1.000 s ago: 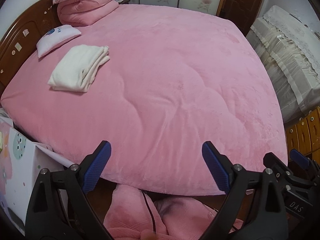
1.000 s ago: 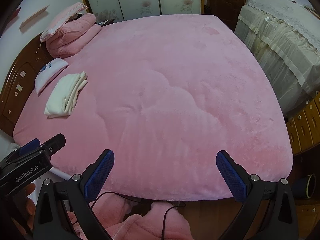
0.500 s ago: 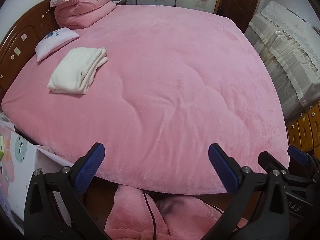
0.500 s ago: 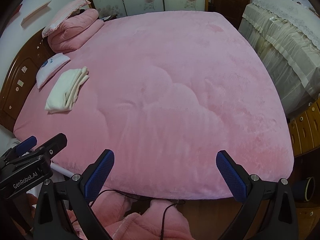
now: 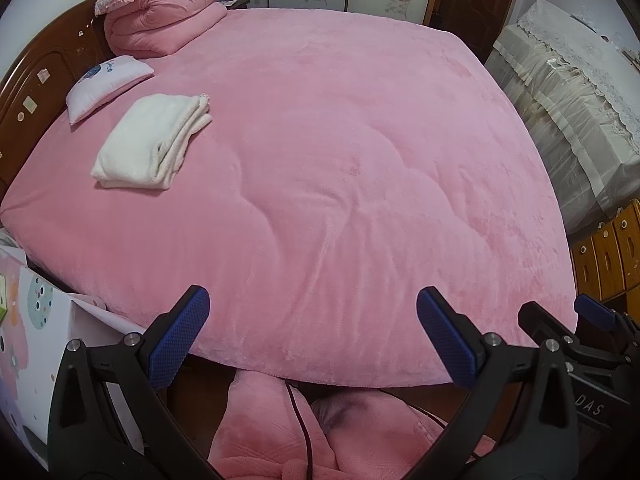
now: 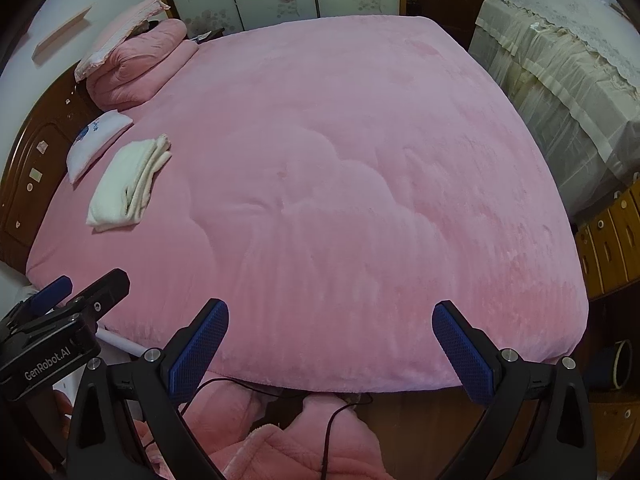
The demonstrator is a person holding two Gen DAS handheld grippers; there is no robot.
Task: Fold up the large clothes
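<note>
Plush quilted pink bedspread (image 5: pixel 340 160) bears folded white garment (image 5: pixel 152 142).

Both wrist views look steeply down from the foot of the pink bed (image 5: pixel 340 152), sharing its whole top.

Home bedroom: large bed (image 5: pixel 340 160) under pink quilt, wooden headboard (image 5: pixel 36 80), pillow (image 5: pixel 104 80), folded bedding (image 5: pixel 160 20).

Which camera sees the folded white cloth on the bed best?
The left wrist view. There the folded white cloth is bigger and nearer, and its stacked layers show along one edge. The right wrist view shows the same cloth smaller, off to the left side, beside the small pillow.
</note>
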